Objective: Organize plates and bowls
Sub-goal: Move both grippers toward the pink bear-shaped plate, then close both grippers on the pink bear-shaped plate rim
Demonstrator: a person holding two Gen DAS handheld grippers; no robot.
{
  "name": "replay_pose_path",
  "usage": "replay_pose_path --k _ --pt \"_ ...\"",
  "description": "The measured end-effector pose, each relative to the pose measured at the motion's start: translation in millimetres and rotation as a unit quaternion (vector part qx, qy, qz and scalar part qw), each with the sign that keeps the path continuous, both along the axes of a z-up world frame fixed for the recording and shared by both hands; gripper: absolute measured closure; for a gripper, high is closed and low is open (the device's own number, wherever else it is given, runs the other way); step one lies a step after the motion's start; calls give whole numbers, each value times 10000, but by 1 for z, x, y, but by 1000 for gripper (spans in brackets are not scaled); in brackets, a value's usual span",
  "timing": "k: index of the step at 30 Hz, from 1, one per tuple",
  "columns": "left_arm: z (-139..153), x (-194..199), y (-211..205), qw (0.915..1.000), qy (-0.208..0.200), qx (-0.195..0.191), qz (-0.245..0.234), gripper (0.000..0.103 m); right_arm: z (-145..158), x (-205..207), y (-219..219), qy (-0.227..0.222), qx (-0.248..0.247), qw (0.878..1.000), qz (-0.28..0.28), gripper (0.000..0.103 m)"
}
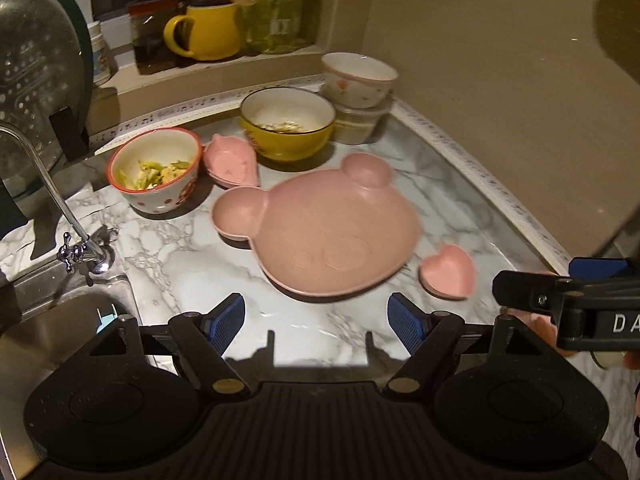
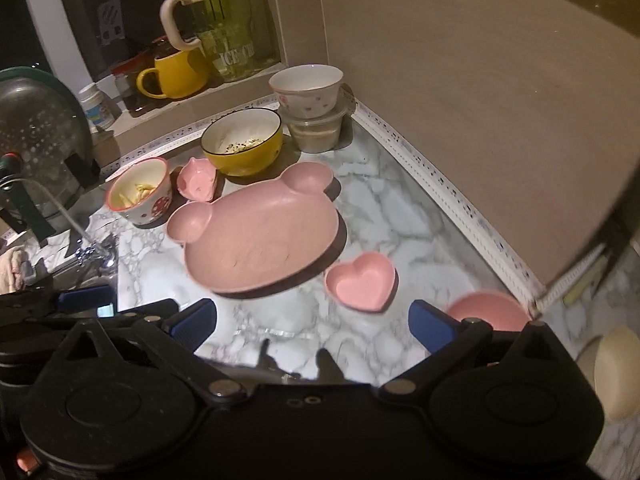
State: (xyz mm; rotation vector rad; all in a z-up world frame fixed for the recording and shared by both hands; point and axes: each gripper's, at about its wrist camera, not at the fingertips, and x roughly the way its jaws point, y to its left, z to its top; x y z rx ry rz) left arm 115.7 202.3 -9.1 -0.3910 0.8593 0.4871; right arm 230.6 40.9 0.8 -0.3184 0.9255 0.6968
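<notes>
A pink bear-shaped plate (image 1: 328,228) (image 2: 256,236) lies in the middle of the marble counter. A pink heart dish (image 1: 448,272) (image 2: 360,280) sits at its right. Behind the plate stand a red-rimmed bowl (image 1: 156,168) with food scraps, small stacked pink dishes (image 1: 230,160), a yellow bowl (image 1: 288,124) and a white flowered bowl (image 1: 358,78) on a plastic tub. A round pink dish (image 2: 486,310) shows partly behind the right finger. My left gripper (image 1: 316,320) hangs open over the counter in front of the plate. My right gripper (image 2: 314,322) is open wide, in front of the heart dish.
A steel sink (image 1: 60,320) and tap (image 1: 52,192) lie at the left. A ledge behind holds a yellow mug (image 1: 208,32), a glass pitcher (image 2: 232,40) and jars. A colander (image 1: 32,80) leans at far left. A beige wall (image 1: 500,100) borders the counter on the right.
</notes>
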Motion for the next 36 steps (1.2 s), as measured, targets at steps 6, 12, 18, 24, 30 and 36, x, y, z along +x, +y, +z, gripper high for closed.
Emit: replay_pose_path --k 6,12,18,24,30,36 --pt "-12 22 21 9995 239 10 229 25 -12 38 27 2 -268 9996 76 1" --pt "-27 44 36 9987 390 112 324 25 -27 68 52 -58 -479 9988 69 1" --pt "-43 62 53 9975 563 -70 426 25 -43 87 71 21 -611 9980 185 3" --pt "-64 76 68 9944 785 -395 588 25 -63 101 91 180 -701 9972 201 11" --pt "-79 82 77 9911 851 -568 853 25 -88 118 108 332 -888 9953 219 25" --pt "-88 85 84 9889 792 -699 1042 26 -104 132 116 387 -961 9943 255 35"
